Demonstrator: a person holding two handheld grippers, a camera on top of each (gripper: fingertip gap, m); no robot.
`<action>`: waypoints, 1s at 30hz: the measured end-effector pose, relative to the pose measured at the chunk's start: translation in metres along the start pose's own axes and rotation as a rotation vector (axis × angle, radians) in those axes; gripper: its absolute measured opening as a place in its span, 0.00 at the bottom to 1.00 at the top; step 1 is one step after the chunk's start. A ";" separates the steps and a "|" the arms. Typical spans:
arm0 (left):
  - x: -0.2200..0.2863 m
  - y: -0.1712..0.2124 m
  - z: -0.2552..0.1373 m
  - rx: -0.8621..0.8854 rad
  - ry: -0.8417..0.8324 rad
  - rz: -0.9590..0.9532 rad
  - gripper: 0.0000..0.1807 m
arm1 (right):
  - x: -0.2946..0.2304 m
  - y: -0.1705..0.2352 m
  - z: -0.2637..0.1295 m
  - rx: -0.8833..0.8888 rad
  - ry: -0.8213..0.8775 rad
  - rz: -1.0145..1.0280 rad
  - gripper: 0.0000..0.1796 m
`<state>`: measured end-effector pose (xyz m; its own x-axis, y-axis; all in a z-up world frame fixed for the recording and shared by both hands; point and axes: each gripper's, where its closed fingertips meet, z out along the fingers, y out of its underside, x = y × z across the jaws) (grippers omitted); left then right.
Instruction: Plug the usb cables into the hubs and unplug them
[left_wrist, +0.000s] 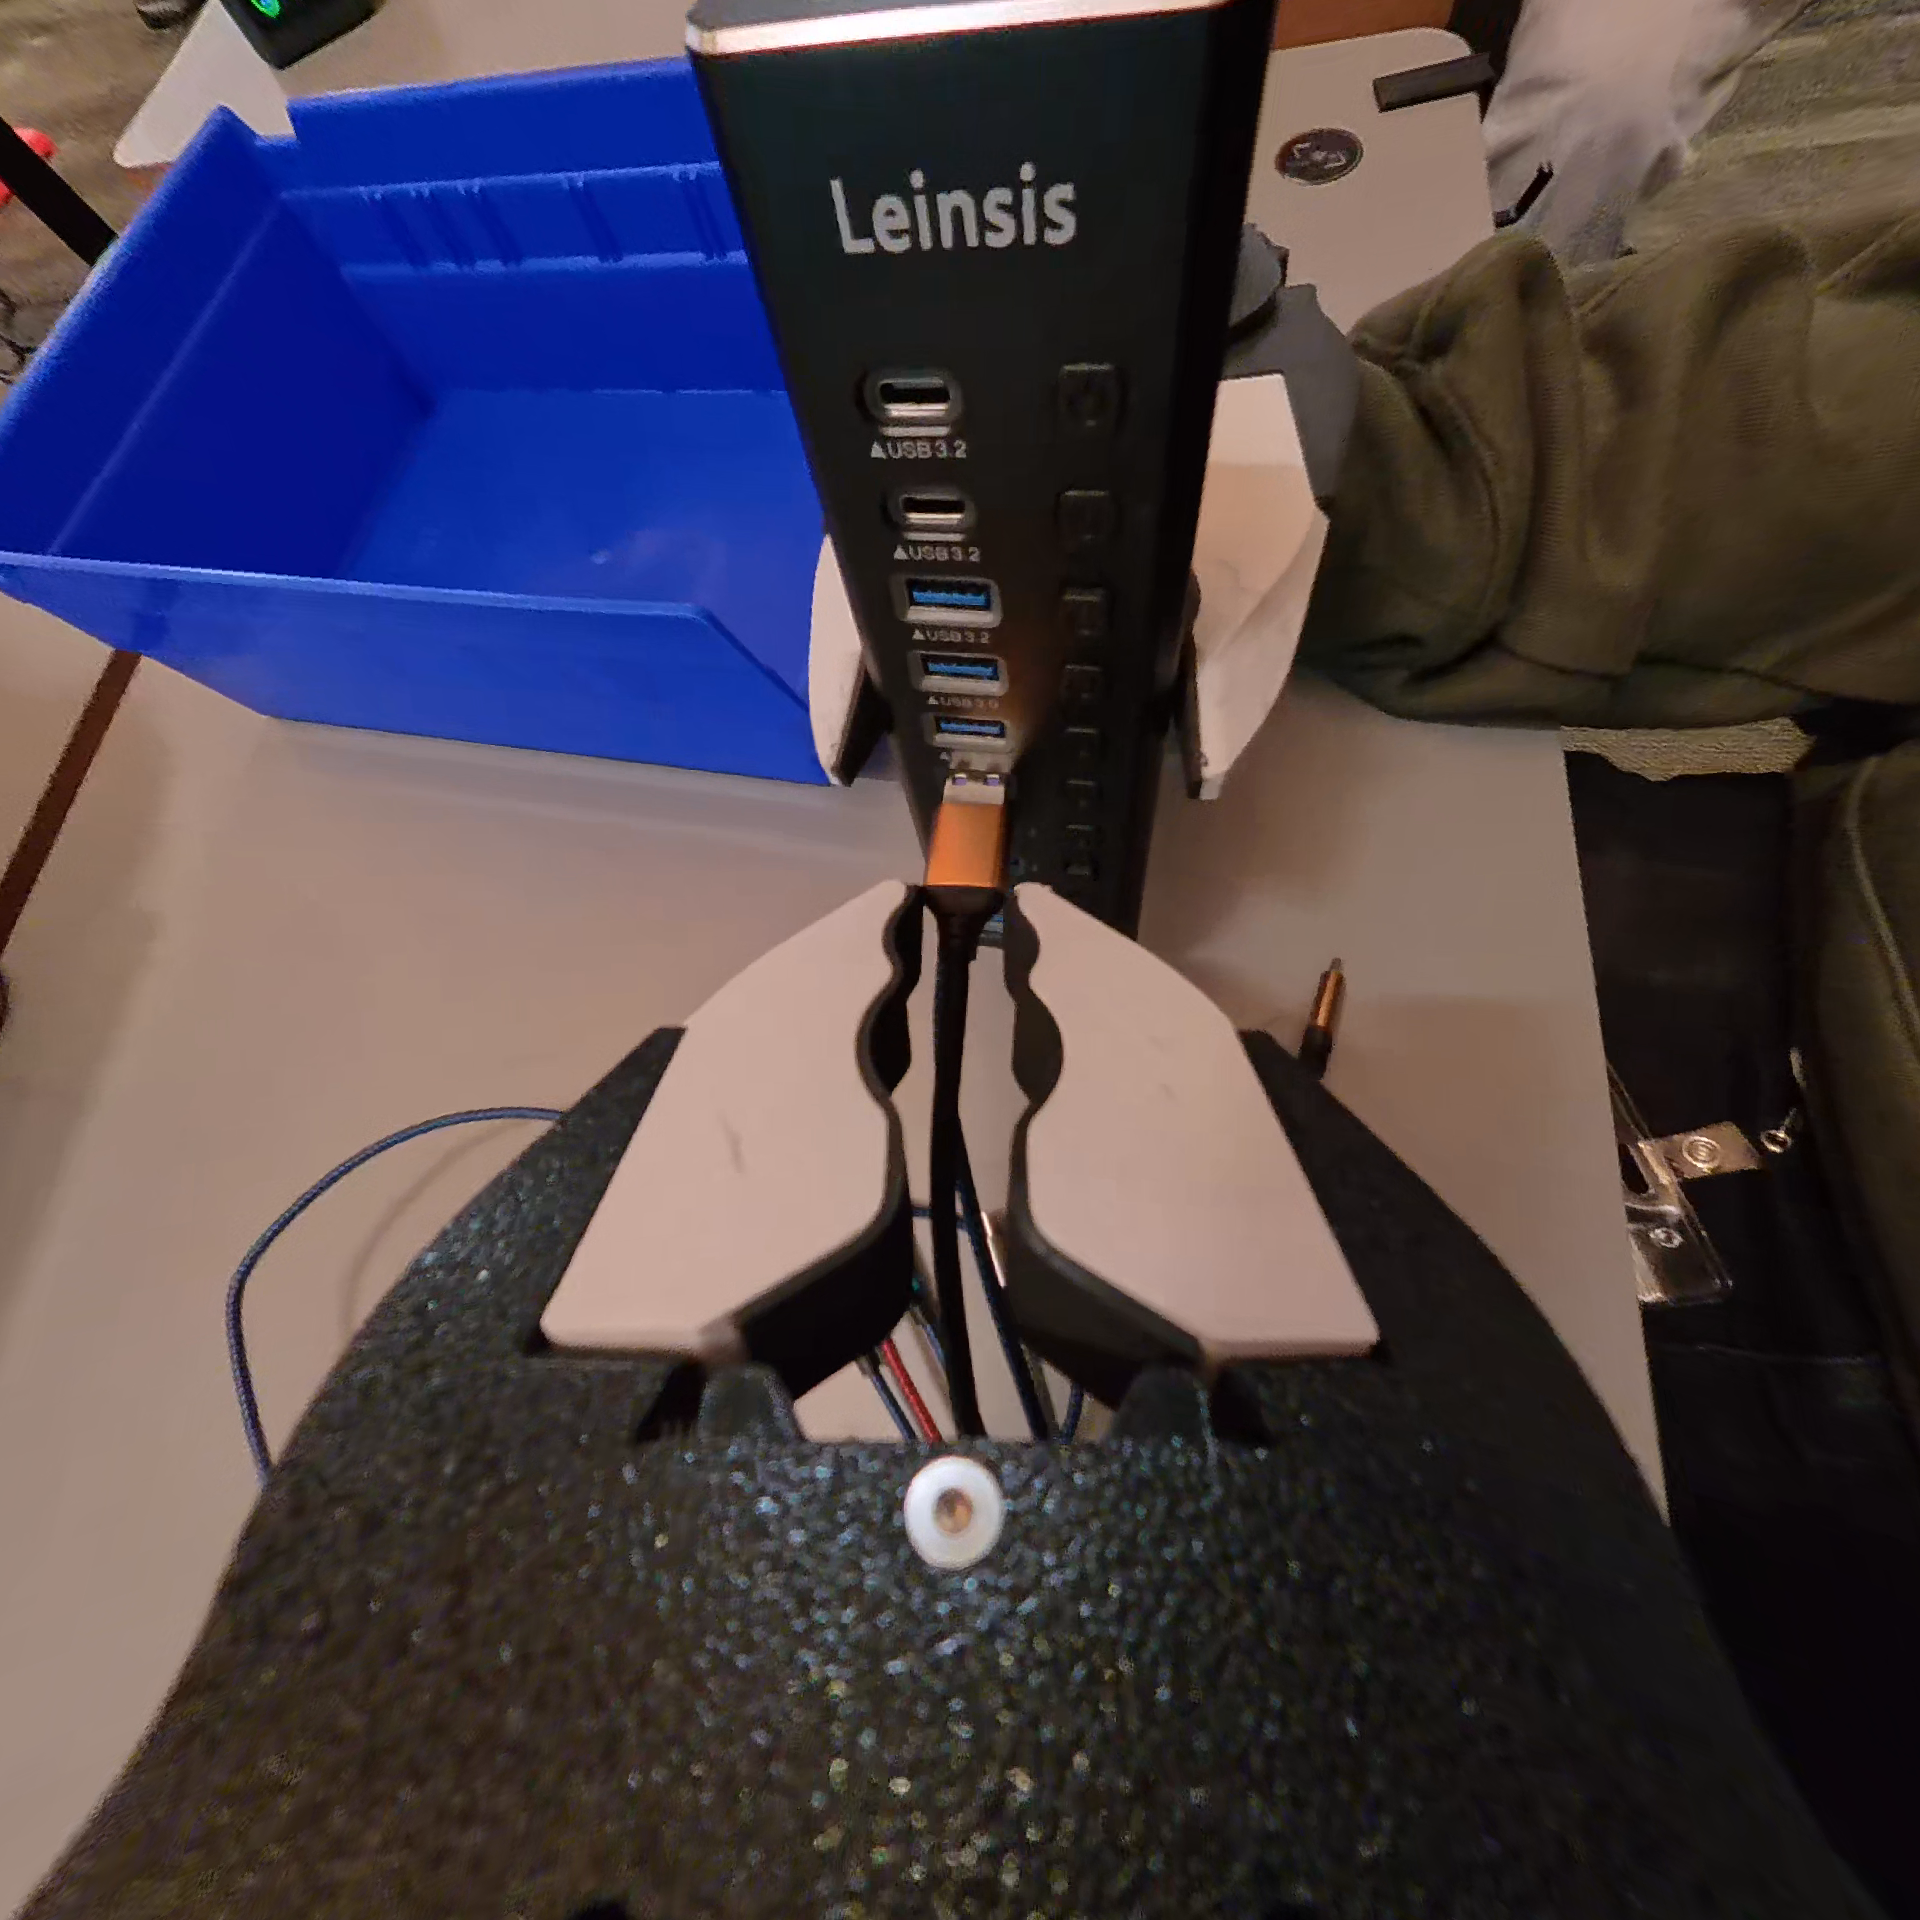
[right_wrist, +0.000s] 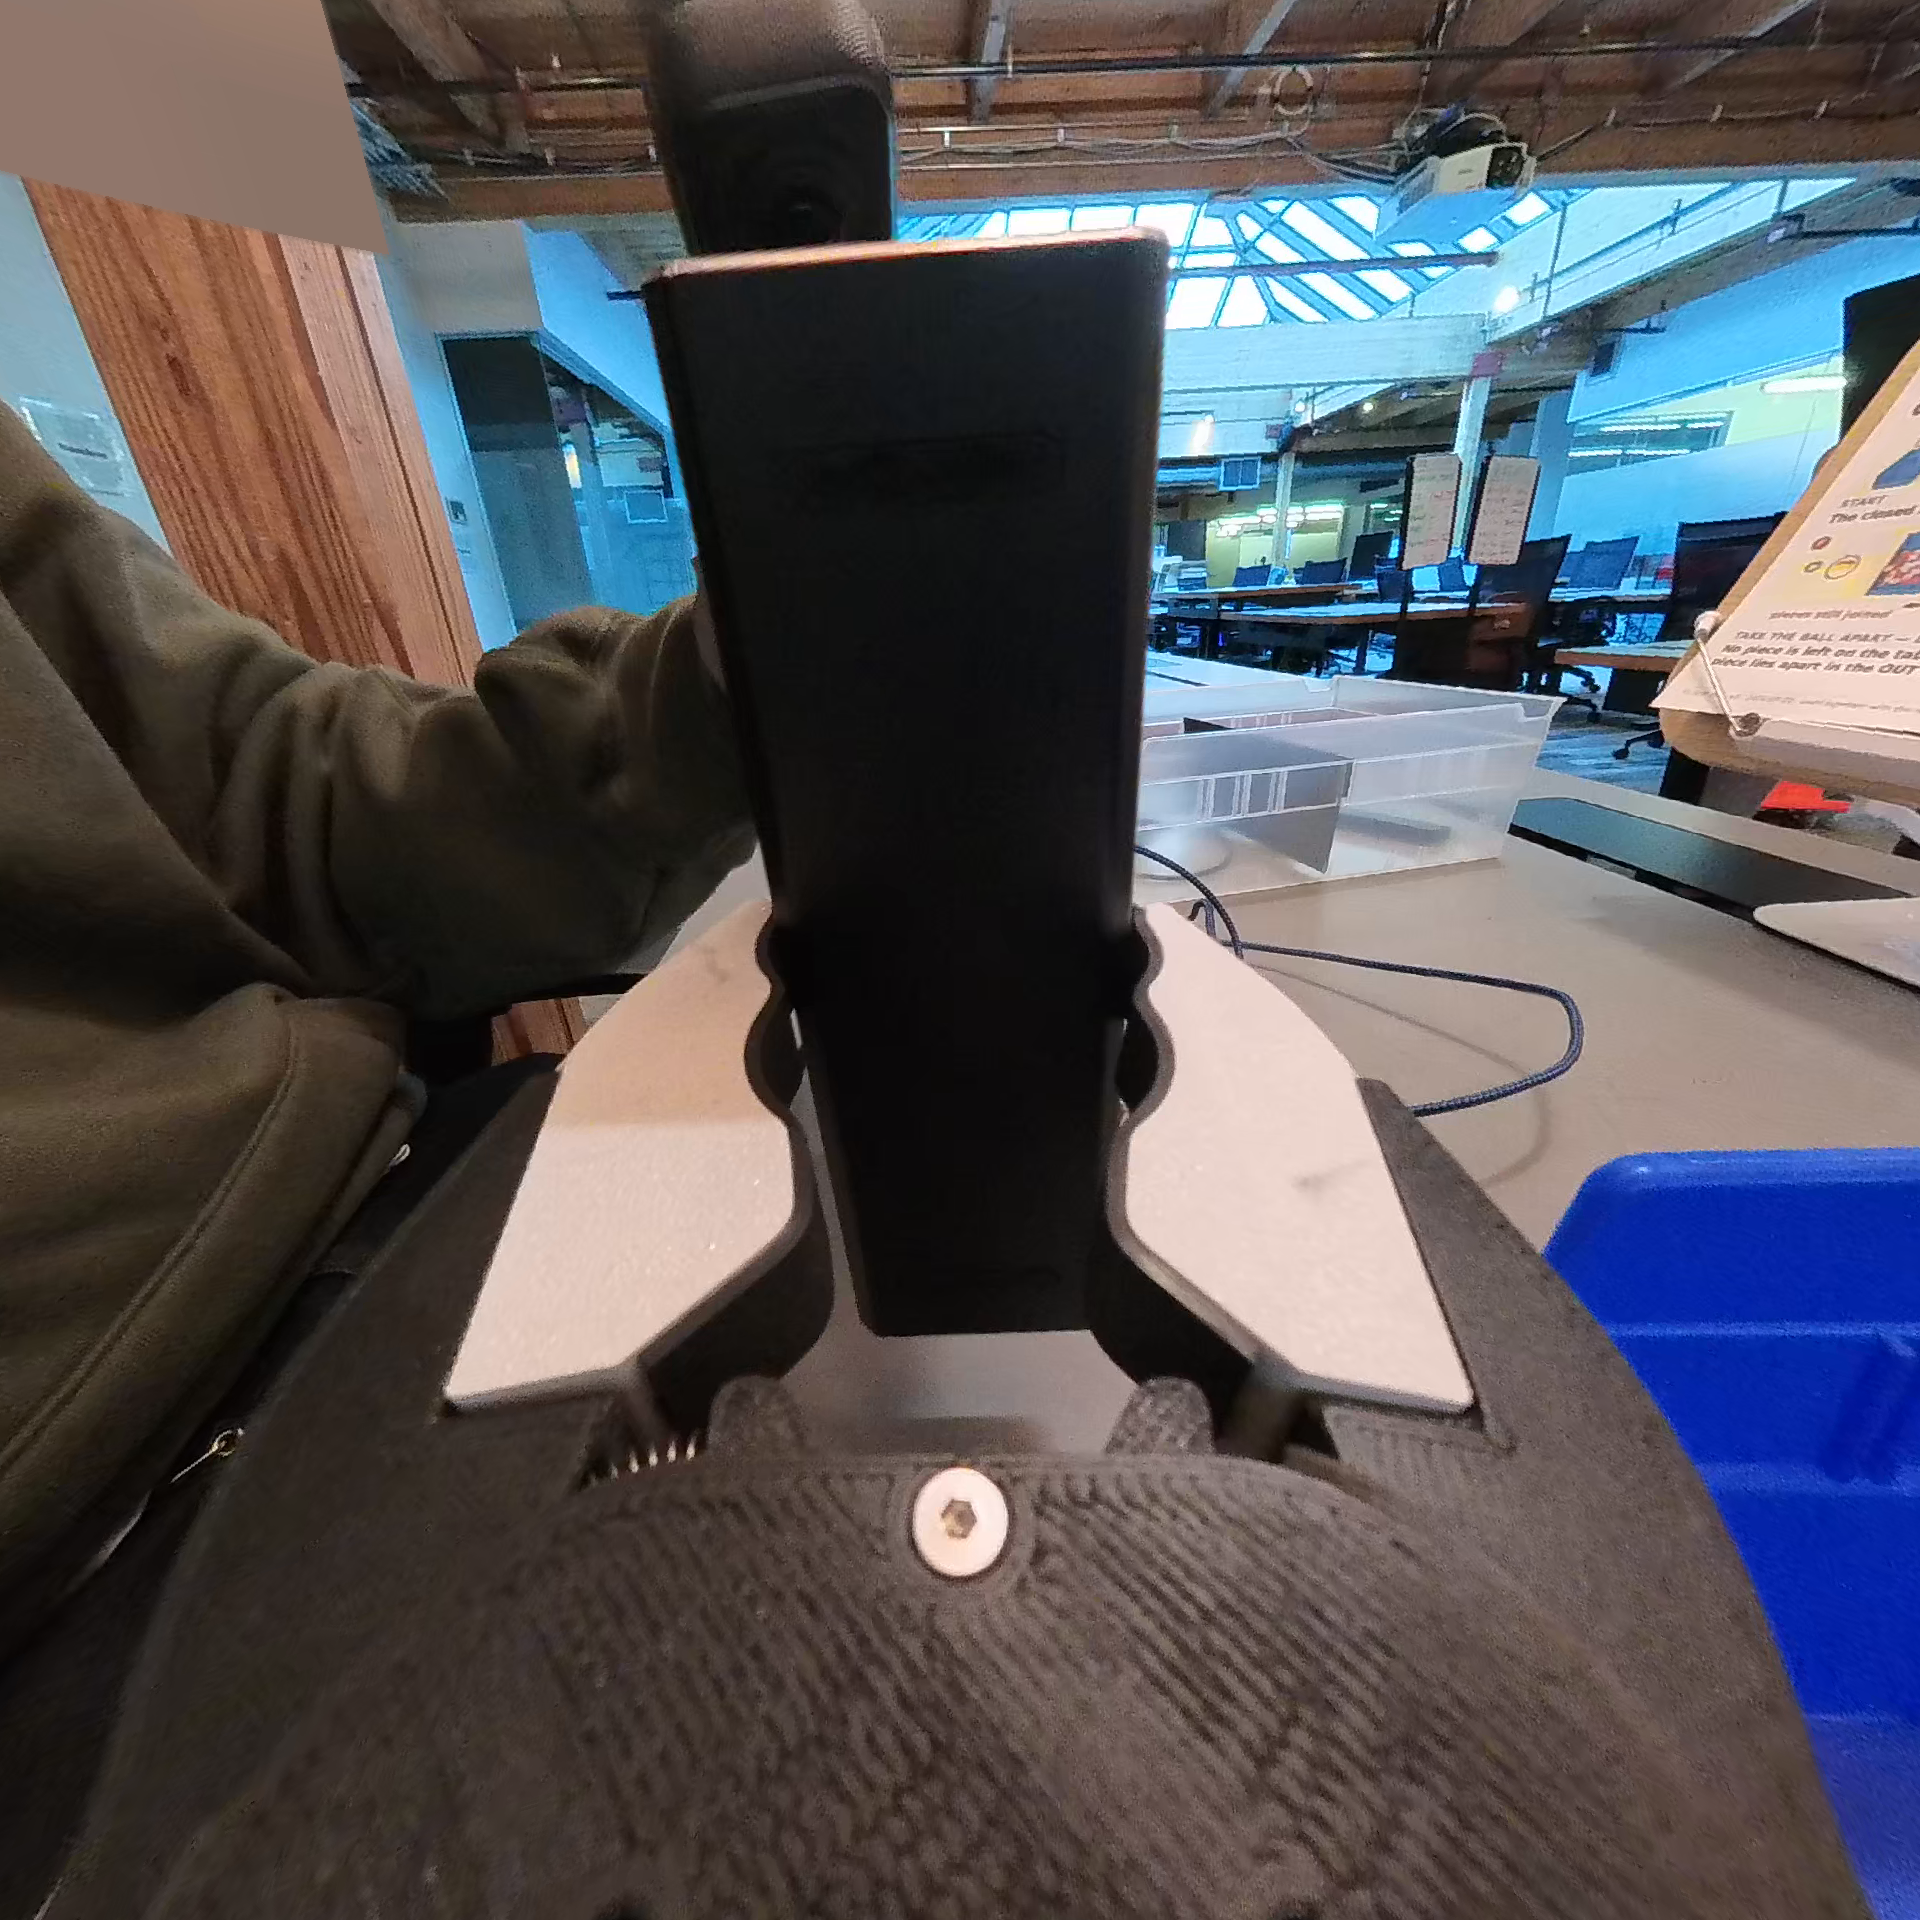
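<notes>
A tall black USB hub (left_wrist: 997, 416) stands upright, its column of ports facing the left wrist view. My right gripper (right_wrist: 951, 935) is shut on the hub's lower sides; its back (right_wrist: 914, 727) fills the right wrist view. The right gripper's white fingers (left_wrist: 1242, 675) show on either side of the hub. My left gripper (left_wrist: 966, 896) is shut on the rear of an orange USB plug (left_wrist: 968, 842). The plug's metal tip sits in a lower port, with some metal still showing. Its black cable (left_wrist: 951, 1143) runs back between the fingers.
A blue bin (left_wrist: 364, 468) stands left of the hub, also in the right wrist view (right_wrist: 1766, 1403). A second orange plug (left_wrist: 1325, 1013) and a blue braided cable (left_wrist: 312, 1195) lie on the table. A green sleeve (left_wrist: 1610, 499) is at right. A clear bin (right_wrist: 1351, 769) stands beyond. Less than 4 cm separates the two grippers' tips.
</notes>
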<state>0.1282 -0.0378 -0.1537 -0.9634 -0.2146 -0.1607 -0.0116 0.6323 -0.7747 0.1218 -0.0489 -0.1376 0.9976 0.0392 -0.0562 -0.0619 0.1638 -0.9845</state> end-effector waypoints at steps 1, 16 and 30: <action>-0.001 -0.001 0.000 0.012 -0.008 0.001 0.07 | 0.000 0.000 0.000 0.003 0.001 0.003 0.34; -0.003 -0.012 0.013 0.367 0.025 -0.237 0.07 | 0.007 -0.011 -0.011 0.100 0.015 0.074 0.34; -0.002 -0.079 -0.008 0.362 -0.031 -0.051 0.34 | -0.002 0.001 0.001 -0.009 -0.012 0.025 0.34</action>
<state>0.1290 -0.0815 -0.0875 -0.9553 -0.2653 -0.1304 0.0413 0.3170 -0.9475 0.1198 -0.0476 -0.1384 0.9953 0.0552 -0.0792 -0.0868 0.1534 -0.9843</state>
